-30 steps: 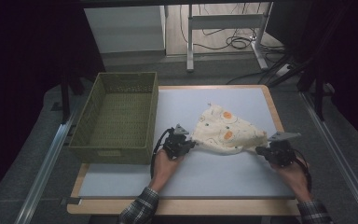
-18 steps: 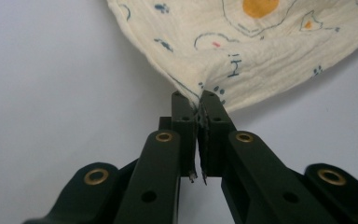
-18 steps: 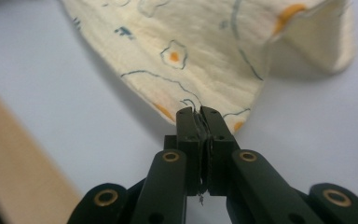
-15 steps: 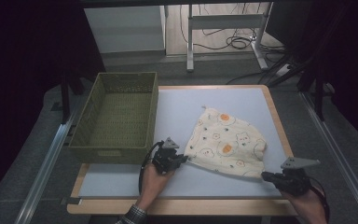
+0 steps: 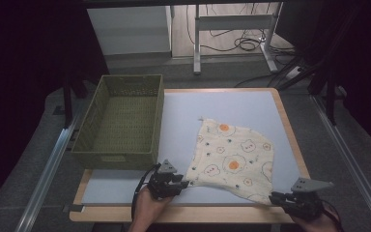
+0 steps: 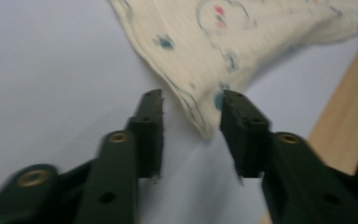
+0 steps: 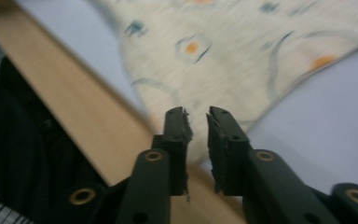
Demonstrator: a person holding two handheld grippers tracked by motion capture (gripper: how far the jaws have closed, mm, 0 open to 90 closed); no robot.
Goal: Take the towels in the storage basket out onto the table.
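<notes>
Each black gripper, the left gripper (image 5: 179,184) and the right gripper (image 5: 276,198), has a grey three-cornered plate on top, small brass-coloured screws along its two blocky jaws, and a black cable trailing behind.

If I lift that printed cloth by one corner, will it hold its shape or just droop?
The printed cloth will probably droop: it lies flat on the table, looking thin and soft, with a wavy edge near the left tongs. It looks light for its spread, so it should lift easily. Pushed, it would likely bunch rather than slide whole.
</notes>
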